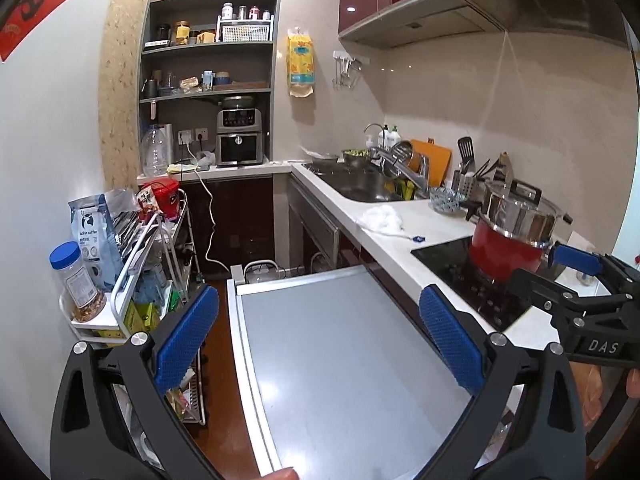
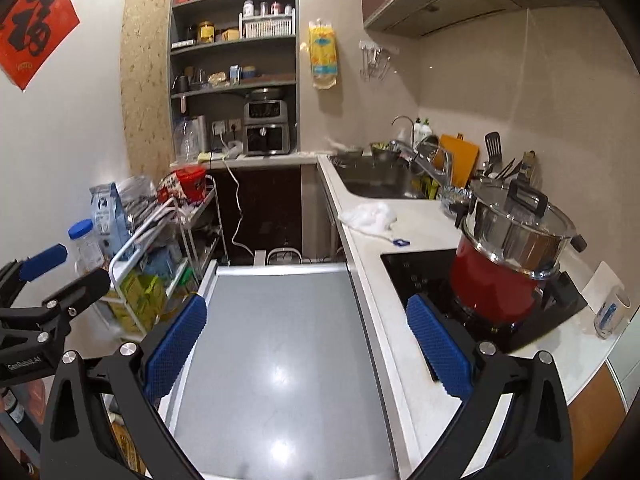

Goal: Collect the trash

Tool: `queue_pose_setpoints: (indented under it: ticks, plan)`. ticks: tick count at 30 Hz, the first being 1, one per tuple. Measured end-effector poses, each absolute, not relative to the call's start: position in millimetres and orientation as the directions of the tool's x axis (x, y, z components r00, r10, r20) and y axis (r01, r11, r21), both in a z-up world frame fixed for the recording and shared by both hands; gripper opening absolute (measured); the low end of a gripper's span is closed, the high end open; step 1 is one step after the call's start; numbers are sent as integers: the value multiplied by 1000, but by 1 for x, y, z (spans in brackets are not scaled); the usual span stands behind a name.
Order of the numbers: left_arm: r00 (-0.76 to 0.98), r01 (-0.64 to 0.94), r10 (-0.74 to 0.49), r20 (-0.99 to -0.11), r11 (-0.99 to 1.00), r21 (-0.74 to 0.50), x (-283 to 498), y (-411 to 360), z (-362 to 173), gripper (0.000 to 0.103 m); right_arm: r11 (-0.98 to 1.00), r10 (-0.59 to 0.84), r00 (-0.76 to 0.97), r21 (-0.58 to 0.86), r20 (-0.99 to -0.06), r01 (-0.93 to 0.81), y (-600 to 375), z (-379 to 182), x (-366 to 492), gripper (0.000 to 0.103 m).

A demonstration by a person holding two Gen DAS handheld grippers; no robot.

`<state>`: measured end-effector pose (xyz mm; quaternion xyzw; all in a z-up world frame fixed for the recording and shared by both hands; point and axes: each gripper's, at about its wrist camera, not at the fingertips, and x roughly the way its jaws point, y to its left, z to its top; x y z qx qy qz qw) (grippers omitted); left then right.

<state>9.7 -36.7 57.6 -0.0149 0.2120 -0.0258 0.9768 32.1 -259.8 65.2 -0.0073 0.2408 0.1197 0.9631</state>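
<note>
- My left gripper [image 1: 316, 344] is nearest: its fingers [image 1: 186, 336] are spread wide with nothing between them, above the grey pull-out shelf [image 1: 340, 360].
- My right gripper [image 2: 306, 344] hangs over the same shelf, beside the left one; its fingers [image 2: 440, 350] are likewise released and empty.
- Each gripper shows at the edge of the other's view, right [image 1: 576, 280] and left [image 2: 40, 280].
- Beside the shelf, a black hob [image 2: 416, 276] is set into the white worktop [image 2: 400, 240]; on it a steel pot [image 2: 520, 232] sits stacked on a red pot [image 2: 492, 284].
- The trash, a crumpled white tissue [image 2: 368, 216], lies on the worktop between hob and sink [image 2: 376, 184], well apart from both grippers; a small blue scrap [image 2: 400, 242] lies just beside it.
- Left of the shelf stands a wire cart [image 1: 160, 248] crowded with packets and a blue-capped jar [image 1: 76, 280].
- Farthest: wall shelves [image 1: 208, 44] above an air fryer [image 1: 239, 136].
</note>
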Motion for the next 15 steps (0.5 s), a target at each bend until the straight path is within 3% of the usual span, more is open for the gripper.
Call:
queue_pose_setpoints:
  ticks: [15]
  plan:
    - [915,14,-30,-401,999,-41,23,-36,65,101,976,213,866,67,-453,-205,-261,68,39,99]
